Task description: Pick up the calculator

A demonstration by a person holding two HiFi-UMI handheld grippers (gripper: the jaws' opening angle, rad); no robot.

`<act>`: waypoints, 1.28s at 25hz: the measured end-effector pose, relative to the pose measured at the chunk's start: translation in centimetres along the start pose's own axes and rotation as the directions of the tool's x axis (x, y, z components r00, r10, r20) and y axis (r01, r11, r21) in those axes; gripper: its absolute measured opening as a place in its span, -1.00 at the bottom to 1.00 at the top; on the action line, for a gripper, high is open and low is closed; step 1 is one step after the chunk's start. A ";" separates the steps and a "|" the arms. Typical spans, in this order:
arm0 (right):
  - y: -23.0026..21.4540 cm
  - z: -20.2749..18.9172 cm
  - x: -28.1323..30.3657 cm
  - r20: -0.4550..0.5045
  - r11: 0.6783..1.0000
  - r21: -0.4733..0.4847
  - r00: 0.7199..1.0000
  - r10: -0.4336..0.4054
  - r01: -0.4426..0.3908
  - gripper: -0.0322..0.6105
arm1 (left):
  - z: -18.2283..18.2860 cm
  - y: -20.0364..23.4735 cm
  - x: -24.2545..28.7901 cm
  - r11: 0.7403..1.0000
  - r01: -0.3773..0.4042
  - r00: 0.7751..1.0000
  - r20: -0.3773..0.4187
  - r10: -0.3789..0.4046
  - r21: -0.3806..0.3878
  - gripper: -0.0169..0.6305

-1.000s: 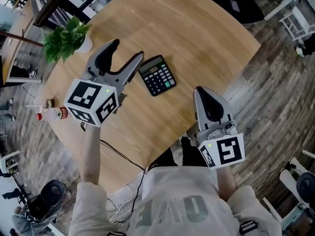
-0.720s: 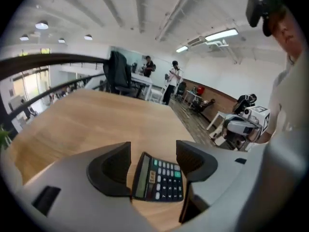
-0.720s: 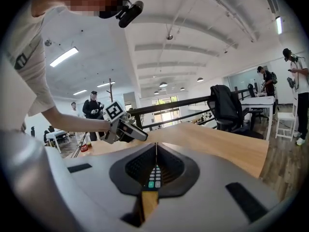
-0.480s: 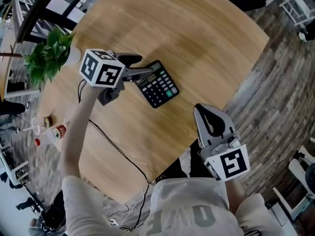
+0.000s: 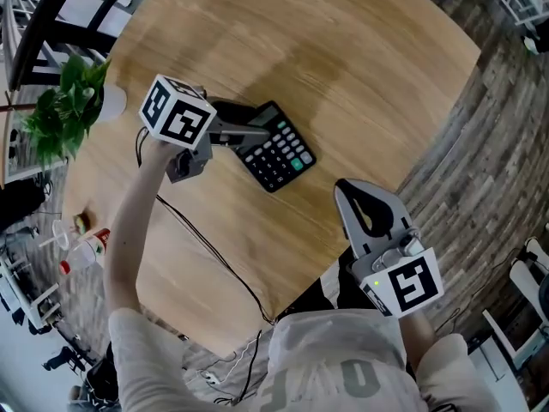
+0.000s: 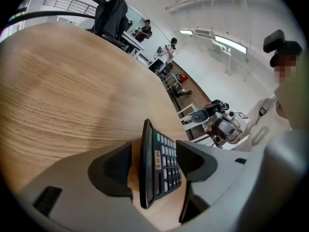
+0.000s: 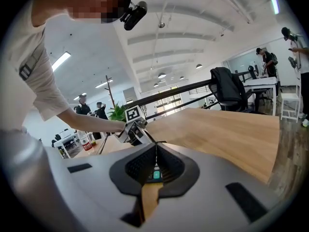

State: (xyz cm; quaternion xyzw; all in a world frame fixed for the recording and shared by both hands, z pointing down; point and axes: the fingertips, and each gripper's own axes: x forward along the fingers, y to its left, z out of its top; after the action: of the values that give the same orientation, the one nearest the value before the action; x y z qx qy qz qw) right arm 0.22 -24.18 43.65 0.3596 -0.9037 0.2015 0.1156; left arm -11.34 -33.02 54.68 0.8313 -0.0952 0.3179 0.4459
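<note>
The black calculator (image 5: pixel 281 149) lies on the round wooden table (image 5: pixel 360 50), its keys facing up. My left gripper (image 5: pixel 246 128) reaches in from the left, and its jaws straddle the display end of the calculator. In the left gripper view the calculator (image 6: pixel 165 163) stands edge-on between the two dark pads, with a narrow gap showing on each side, so the left gripper (image 6: pixel 153 164) is open around it. My right gripper (image 5: pixel 361 190) hovers near the table's front edge, shut and empty; in its own view the right gripper (image 7: pixel 155 154) has its pads together.
A potted plant (image 5: pixel 62 110) stands at the table's left edge. A bottle with a red label (image 5: pixel 87 247) sits lower left. A thin black cable (image 5: pixel 210 251) trails from the left gripper across the table. Office chairs and desks surround the table.
My left gripper has moved forward from above the table down to the calculator, turned on its side, and its jaws have narrowed around the calculator's end. The right gripper has stayed about where it was.
</note>
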 end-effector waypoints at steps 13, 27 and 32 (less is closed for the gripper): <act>1.2 -0.2 2.3 -0.017 0.999 0.018 0.999 0.035 -0.035 -0.84 | -2.1 -0.8 2.0 0.984 0.168 0.977 -0.120 -0.175 -0.064 -0.31; 0.4 1.1 2.3 -0.002 1.000 -0.026 1.000 0.004 -0.004 -0.84 | -2.4 -0.9 2.4 0.993 0.050 0.987 -0.147 -0.067 -0.111 -0.57; 1.0 2.5 1.4 0.022 0.998 -0.055 1.000 0.008 -0.007 -0.84 | -2.4 -2.1 2.2 0.991 -0.041 0.996 -0.089 0.030 -0.125 -0.57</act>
State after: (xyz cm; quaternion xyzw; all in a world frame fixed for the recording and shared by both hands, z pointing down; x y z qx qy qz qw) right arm -1.69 -25.46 41.68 0.3553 -0.9115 0.1728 0.1145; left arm -9.77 -29.65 55.56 0.7849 -0.1105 0.3550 0.4957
